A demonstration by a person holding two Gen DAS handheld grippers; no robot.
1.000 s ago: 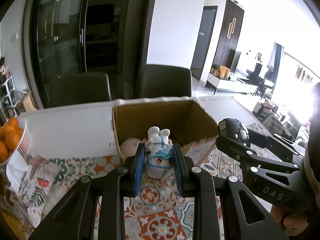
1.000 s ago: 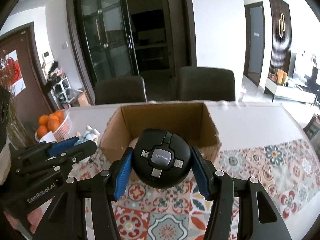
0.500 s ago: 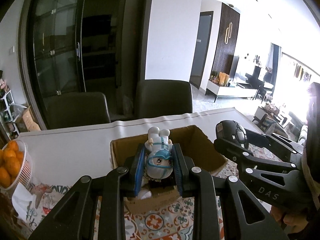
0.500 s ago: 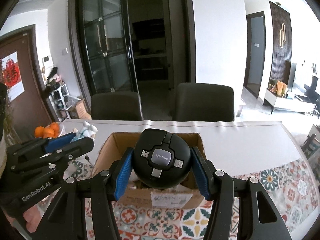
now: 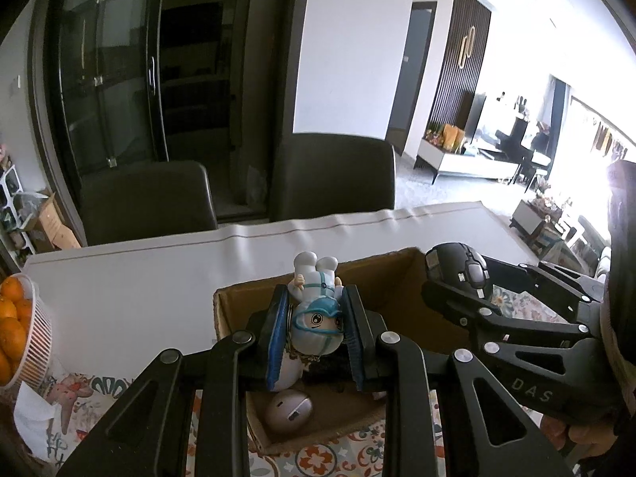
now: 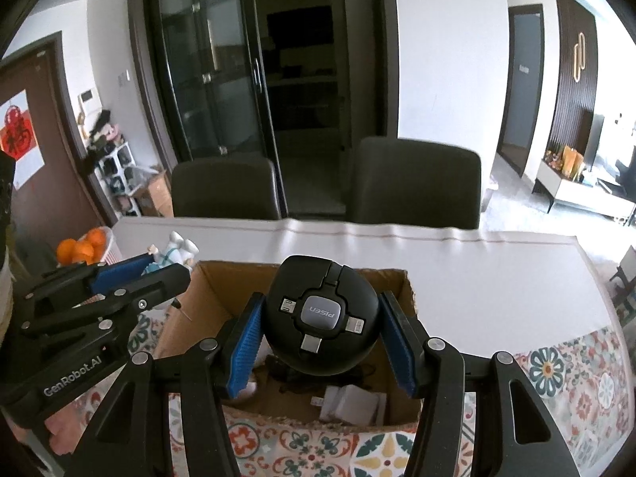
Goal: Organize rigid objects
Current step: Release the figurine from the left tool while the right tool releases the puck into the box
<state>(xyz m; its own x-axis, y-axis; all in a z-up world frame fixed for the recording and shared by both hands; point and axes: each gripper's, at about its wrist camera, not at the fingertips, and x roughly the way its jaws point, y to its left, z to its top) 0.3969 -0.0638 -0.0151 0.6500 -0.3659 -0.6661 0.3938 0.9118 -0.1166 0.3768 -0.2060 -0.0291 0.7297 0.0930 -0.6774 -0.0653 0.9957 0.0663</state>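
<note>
My left gripper (image 5: 317,318) is shut on a small white and blue figurine (image 5: 317,310), held head towards the camera, above the open cardboard box (image 5: 234,310). My right gripper (image 6: 322,326) is shut on a round black charger hub (image 6: 322,320) with several plug tips, also above the box (image 6: 405,290). Each gripper shows in the other's view: the right gripper (image 5: 457,274) to the right, the left gripper (image 6: 159,268) to the left. Inside the box lie a pale round gadget (image 5: 288,411), white adapters (image 6: 349,401) and dark cables.
The box stands on a patterned tablecloth (image 6: 576,369) over a white table (image 5: 119,286). A white basket of oranges (image 5: 16,330) sits at the left edge. Two dark chairs (image 6: 417,183) stand behind the table.
Both grippers have moved forward with their loads, from in front of the box to above its opening. The box now sits lower and closer in both views. Neither grip has changed.
</note>
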